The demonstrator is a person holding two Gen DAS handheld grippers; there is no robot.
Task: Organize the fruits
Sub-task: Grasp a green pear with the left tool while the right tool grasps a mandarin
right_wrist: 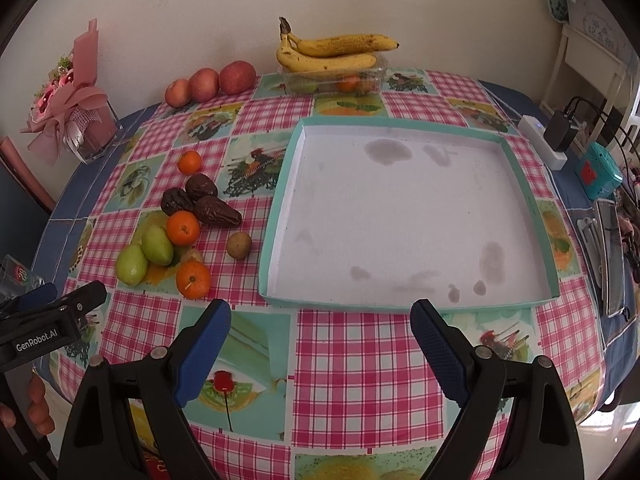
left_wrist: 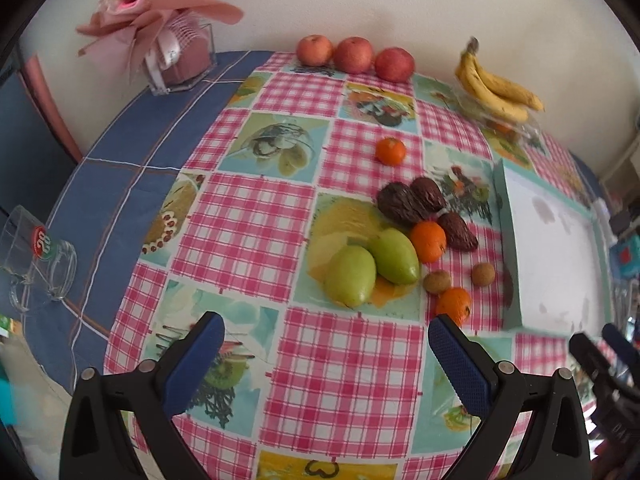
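Observation:
Loose fruit lies left of the tray: two green mangoes (left_wrist: 350,276) (right_wrist: 157,245), three oranges (left_wrist: 428,241) (right_wrist: 193,279), three dark avocados (left_wrist: 400,204) (right_wrist: 218,211) and two small brown fruits (left_wrist: 437,281) (right_wrist: 239,245). Three apples (left_wrist: 354,55) (right_wrist: 204,85) line the wall. Bananas (left_wrist: 496,88) (right_wrist: 332,54) rest on a clear container (right_wrist: 336,80). The white tray (right_wrist: 274,232) with a teal rim (left_wrist: 505,240) holds nothing. My left gripper (left_wrist: 326,324) hangs open in front of the mangoes. My right gripper (right_wrist: 320,312) is open before the tray's near rim.
A pink bouquet (left_wrist: 160,12) in a clear box stands at the back left. A glass mug (left_wrist: 44,264) sits on the blue cloth at left. A power strip (right_wrist: 540,140), a teal device (right_wrist: 596,172) and a phone (right_wrist: 612,256) crowd the right edge.

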